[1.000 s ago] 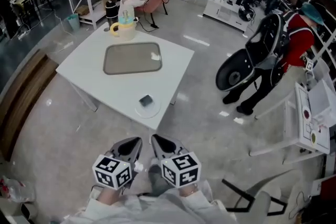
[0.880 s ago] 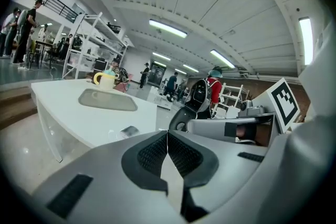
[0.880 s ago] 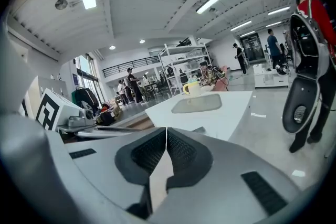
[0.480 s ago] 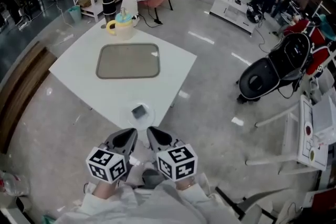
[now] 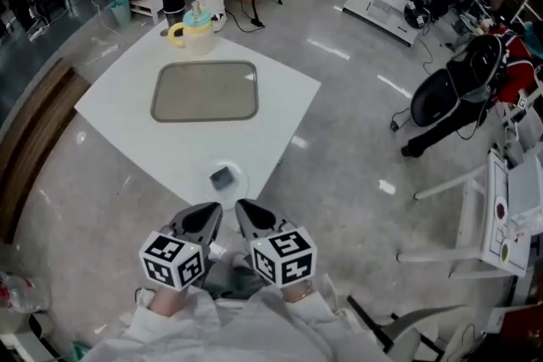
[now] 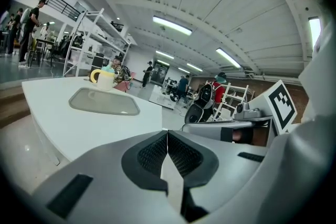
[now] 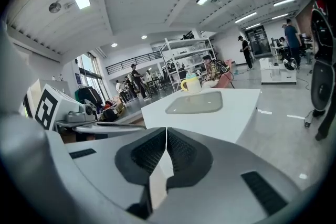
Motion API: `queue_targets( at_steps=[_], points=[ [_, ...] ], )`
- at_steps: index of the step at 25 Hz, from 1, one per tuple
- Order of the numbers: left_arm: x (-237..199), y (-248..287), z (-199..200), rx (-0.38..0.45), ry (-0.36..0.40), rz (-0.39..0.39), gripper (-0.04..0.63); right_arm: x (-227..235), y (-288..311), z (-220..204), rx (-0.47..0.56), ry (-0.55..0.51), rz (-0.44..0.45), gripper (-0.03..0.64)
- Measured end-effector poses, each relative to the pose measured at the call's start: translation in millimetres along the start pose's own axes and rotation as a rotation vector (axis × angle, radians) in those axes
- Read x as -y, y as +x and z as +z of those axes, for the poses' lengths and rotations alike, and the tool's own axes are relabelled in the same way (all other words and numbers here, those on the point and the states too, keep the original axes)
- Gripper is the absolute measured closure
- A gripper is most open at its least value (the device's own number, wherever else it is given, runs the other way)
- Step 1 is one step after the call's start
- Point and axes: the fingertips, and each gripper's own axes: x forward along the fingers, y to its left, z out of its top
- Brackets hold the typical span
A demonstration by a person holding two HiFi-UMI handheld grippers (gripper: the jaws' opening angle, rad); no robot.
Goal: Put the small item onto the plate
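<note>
White table (image 5: 127,110) takes the upper-left and centre of the head view. A grey tray (image 5: 204,91) lies mid-table and a yellow mug (image 5: 192,30) stands at the far corner. The small dark item (image 5: 221,176) sits on the plate (image 5: 237,187) at the table's near corner, a bit left of frame centre. Both hands are low at bottom centre, side by side, below that corner & clear of the table; nothing touches the plate. Left gripper (image 5: 211,211) & right gripper (image 5: 243,208) point up-frame toward the plate, tips leaning in toward each other in a narrow V, close but not touching. Left's cube (image 5: 174,260) & right's cube (image 5: 284,254) face the camera. Wrists in pale sleeves (image 5: 170,335) are tucked in close to the body at the bottom edge. Left gripper view: jaws fully together, ribbed black pads (image 6: 152,153) flat on each other, nothing btwn them. Table w/ tray & mug sits at left of that frame, seen from a low angle, w/ the other gripper at the right edge. Right gripper view: same, jaws closed tight, pads (image 7: 149,150) meeting, empty. There the table corner w/ tray & mug is at centre, just above the tips.
</note>
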Motion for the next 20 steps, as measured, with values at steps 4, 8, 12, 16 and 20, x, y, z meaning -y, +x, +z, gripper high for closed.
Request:
queue_targets(
  at_steps=[4, 8, 12, 16, 20],
  points=[
    [-4.9, -1.1, -0.8, -0.01, 0.001, -0.007, 0.584, -0.4, 0.9, -3.2, 0.003, 0.02, -0.015, 0.6],
    [-10.0, -4.6, -0.6, -0.032, -0.001, -0.022, 0.584, -4.6, 3.2, -2.9, 0.008, 0.041, -0.036, 0.6],
    [-12.1, -8.9, -3.1, -0.061, 0.001, -0.041, 0.584, -8.2, 4.0, -4.6, 0.015, 0.064, -0.056, 0.6],
    [-18.2, -8.2, -6.9, -0.083, -0.003, -0.053, 0.584, -6.7, 7.0, -4.4, 0.036, 0.1, -0.064, 0.6],
    [-26.0, -6.1, -6.4, -0.093, -0.017, -0.062, 0.584, -2.3, 13.4, -6.4, 0.015, 0.101, -0.083, 0.6]
  ],
)
